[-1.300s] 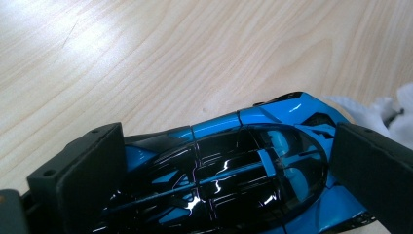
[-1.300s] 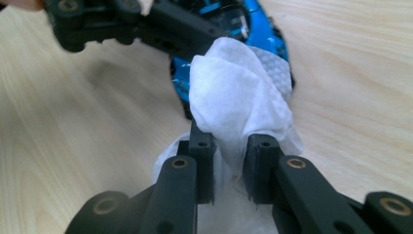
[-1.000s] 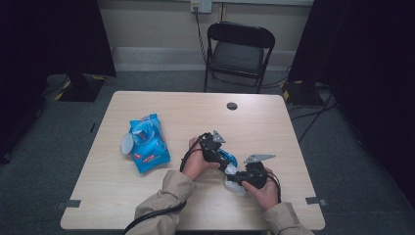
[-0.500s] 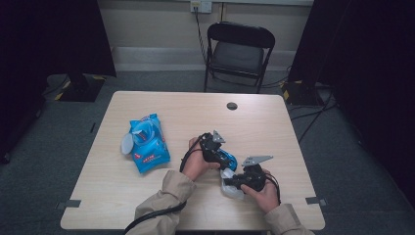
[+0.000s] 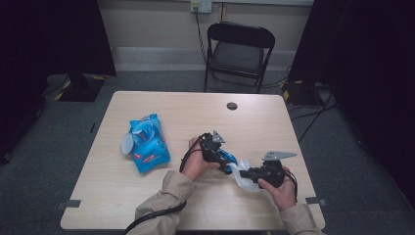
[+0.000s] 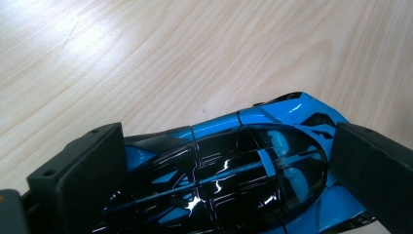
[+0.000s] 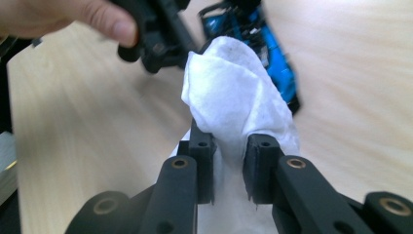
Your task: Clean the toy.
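Note:
A blue and black toy car (image 6: 243,161) lies lengthwise between the two jaws of my left gripper (image 6: 229,146), and both pads press on its ends. In the high view that left gripper (image 5: 221,157) holds the car (image 5: 228,160) low over the table's middle. My right gripper (image 7: 229,165) is shut on a crumpled white wipe (image 7: 234,92), which bulges out past the pads toward the car (image 7: 272,53). From above, the right gripper (image 5: 247,173) and its wipe (image 5: 242,177) sit just right of the car.
A blue pack of wet wipes (image 5: 148,143) with its lid flipped open lies on the left of the wooden table (image 5: 195,112). A black round cap (image 5: 232,105) sits near the far edge. A folding chair (image 5: 238,46) stands behind the table.
The right hand has drawn to the right and slightly up with the wipe, away from the car. The left hand and car stayed put.

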Available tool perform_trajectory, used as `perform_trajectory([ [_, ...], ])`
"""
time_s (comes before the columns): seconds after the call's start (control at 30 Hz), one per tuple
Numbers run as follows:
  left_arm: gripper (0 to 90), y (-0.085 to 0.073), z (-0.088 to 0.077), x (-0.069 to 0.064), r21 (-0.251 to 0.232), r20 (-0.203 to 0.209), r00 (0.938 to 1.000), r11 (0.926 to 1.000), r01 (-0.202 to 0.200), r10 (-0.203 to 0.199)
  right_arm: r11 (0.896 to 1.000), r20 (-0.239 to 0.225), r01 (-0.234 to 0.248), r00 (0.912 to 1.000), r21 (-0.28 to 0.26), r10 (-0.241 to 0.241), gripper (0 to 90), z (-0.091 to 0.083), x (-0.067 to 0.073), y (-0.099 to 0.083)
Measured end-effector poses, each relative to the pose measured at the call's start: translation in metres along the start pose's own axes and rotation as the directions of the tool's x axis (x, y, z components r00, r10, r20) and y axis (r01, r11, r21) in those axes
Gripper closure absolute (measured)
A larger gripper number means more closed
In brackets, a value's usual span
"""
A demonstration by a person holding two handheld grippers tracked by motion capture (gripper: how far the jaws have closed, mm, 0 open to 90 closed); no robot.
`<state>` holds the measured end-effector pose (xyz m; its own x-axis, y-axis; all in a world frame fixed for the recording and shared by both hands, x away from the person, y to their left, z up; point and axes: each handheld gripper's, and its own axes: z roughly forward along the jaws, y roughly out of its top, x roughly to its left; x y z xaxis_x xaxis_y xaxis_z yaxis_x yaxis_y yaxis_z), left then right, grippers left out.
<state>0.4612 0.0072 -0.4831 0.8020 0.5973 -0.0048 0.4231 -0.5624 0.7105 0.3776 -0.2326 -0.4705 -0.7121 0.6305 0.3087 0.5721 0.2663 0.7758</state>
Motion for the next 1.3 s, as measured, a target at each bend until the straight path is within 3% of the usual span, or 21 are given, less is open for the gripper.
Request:
perform_trajectory([
  [0.23,0.0,-0.001,0.000,0.000,-0.004,0.001,1.0000,1.0000,-0.001,0.001,1.000,0.071,-0.020,0.9973,-0.014,0.021,77.0,-0.001,-0.013,0.003],
  [0.4,0.0,-0.001,0.000,0.000,-0.009,-0.001,1.0000,1.0000,-0.001,0.001,0.998,0.120,-0.063,0.9906,-0.031,0.066,77.0,0.001,-0.027,0.003],
  [0.53,0.0,-0.001,0.000,0.000,-0.004,0.001,1.0000,1.0000,-0.003,0.003,0.995,0.154,-0.087,0.9837,-0.039,0.092,77.0,0.006,-0.035,0.005],
  [0.77,0.0,-0.001,0.000,0.000,-0.008,0.001,1.0000,1.0000,-0.004,0.004,0.995,0.199,-0.097,0.9752,-0.013,0.098,76.9,0.023,-0.039,0.008],
  [1.0,0.0,-0.001,0.000,0.000,-0.009,0.000,1.0000,1.0000,-0.003,0.003,0.996,0.191,-0.091,0.9778,0.025,0.085,76.9,0.042,-0.034,0.002],
  [1.3,0.0,-0.001,0.000,0.000,-0.010,-0.001,1.0000,0.9999,-0.003,0.003,0.996,0.144,-0.061,0.9882,0.058,0.052,76.9,0.044,-0.023,0.001],
])
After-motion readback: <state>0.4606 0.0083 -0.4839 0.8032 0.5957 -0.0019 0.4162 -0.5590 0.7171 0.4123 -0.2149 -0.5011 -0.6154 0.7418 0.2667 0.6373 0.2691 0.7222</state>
